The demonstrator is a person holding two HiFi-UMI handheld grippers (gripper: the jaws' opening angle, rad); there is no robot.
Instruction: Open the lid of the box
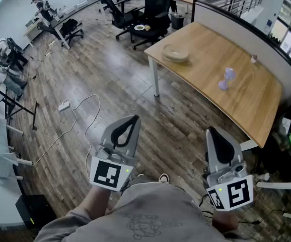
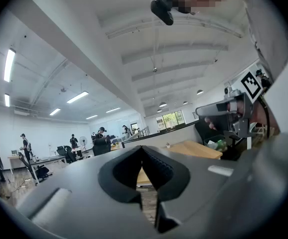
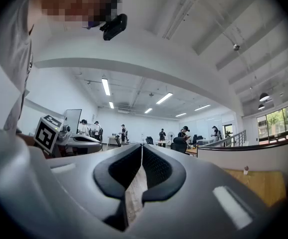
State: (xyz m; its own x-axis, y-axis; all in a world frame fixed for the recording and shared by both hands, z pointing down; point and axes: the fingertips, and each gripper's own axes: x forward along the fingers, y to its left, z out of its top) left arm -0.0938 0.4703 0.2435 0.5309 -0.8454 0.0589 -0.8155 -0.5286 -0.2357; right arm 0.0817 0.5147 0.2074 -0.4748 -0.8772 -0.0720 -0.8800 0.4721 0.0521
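A round, flat tan box [image 1: 175, 53] with its lid on sits at the near left corner of the wooden table [image 1: 246, 100], far ahead of me. I hold both grippers close to my body over the plank floor, well short of the table. In the head view my left gripper [image 1: 134, 118] and right gripper [image 1: 210, 130] both point forward, jaws together, nothing between them. The left gripper view shows its gripper [image 2: 142, 147] shut and empty, with the table beyond. My right gripper [image 3: 142, 146] in its own view is likewise shut and empty.
A small purple object [image 1: 227, 78] and a tiny item [image 1: 254, 59] also stand on the table. A white power strip with cable [image 1: 65, 105] lies on the floor at left. Black office chairs [image 1: 150, 14] stand behind the table, and several people work at desks [image 1: 4, 59] far left.
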